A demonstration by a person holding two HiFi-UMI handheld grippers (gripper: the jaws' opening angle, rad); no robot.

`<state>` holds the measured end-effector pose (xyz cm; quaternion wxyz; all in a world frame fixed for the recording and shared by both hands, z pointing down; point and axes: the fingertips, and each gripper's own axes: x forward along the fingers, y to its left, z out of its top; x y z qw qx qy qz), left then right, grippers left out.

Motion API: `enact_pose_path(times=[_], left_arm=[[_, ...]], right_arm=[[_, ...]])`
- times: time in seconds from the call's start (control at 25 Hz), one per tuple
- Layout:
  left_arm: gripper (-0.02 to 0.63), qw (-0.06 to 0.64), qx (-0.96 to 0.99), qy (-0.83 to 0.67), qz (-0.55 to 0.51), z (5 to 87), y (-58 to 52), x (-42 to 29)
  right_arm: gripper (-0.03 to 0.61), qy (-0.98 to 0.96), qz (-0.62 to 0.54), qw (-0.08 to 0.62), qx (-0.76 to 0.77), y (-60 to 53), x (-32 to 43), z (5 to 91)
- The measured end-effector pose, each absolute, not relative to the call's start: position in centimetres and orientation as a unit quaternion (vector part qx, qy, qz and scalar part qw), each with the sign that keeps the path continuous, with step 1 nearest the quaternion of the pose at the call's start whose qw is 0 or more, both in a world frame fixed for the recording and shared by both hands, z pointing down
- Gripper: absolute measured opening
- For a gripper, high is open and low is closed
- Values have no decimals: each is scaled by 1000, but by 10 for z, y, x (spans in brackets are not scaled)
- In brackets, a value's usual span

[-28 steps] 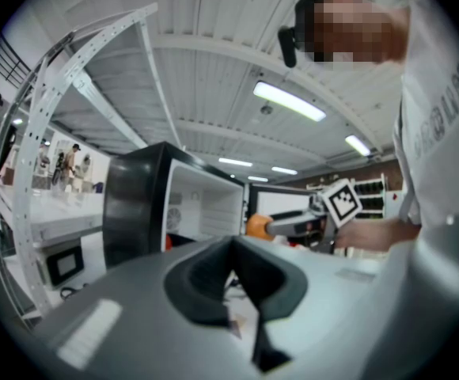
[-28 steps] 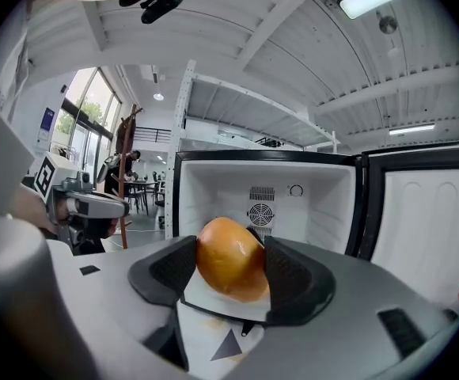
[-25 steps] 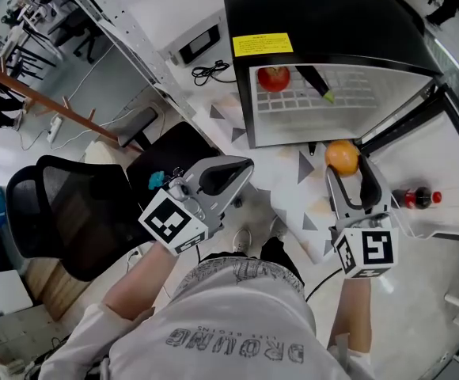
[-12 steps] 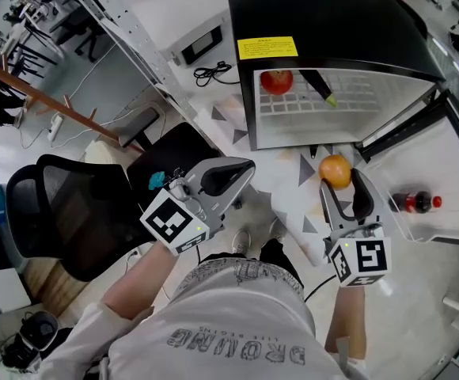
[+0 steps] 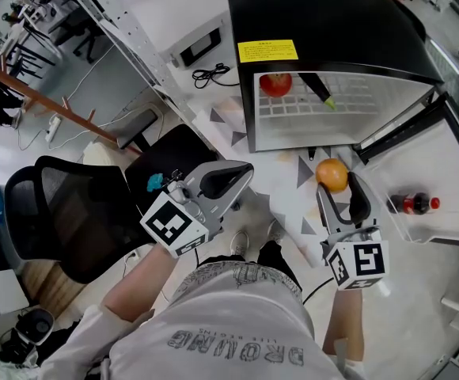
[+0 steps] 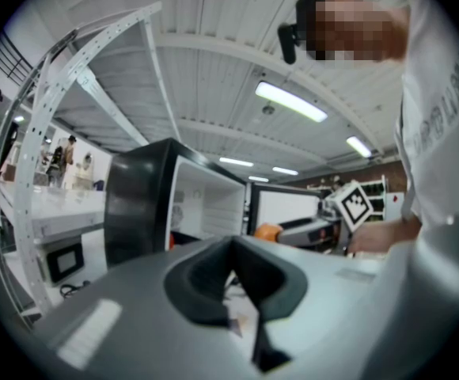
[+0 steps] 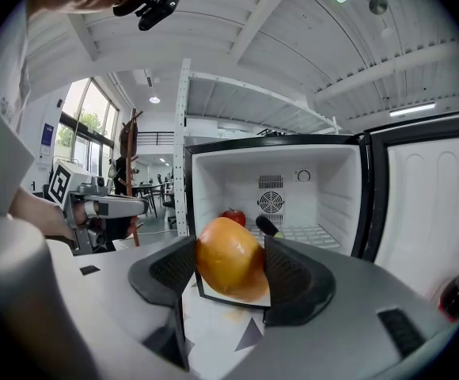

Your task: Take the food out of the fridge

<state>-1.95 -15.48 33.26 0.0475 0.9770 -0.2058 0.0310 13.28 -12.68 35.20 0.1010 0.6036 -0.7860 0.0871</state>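
The right gripper (image 7: 231,274) holds an orange (image 7: 229,260) between its jaws, just outside the open fridge (image 5: 324,6). The left gripper (image 6: 233,274) has its jaws together with nothing in them.
Inside the fridge, a red apple (image 5: 275,84) and a dark vegetable with a green tip (image 5: 318,86) lie on the white wire shelf. A dark bottle with a red cap (image 5: 412,205) sits in the fridge door. The floor (image 5: 293,182) in front of the fridge is white with grey triangle marks. A black office chair (image 5: 63,212) stands to the left of the fridge, below a perforated metal rack (image 5: 119,22), and a black cable (image 5: 210,72) lies just beside the fridge. Strip lights run along a white ribbed ceiling. The fridge top carries a yellow label (image 5: 267,51) whose print is too small to read. The lettering on the person's shirt (image 5: 237,353) shows upside down and cannot be read with certainty.
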Motion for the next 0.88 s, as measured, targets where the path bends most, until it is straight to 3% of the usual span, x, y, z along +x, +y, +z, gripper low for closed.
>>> enact_pose_path(times=[0.88], left_arm=[[6,50,976,-209,29,333,-161,-25]], right_arm=[[268,-785,77,107,605,-135,127,349]])
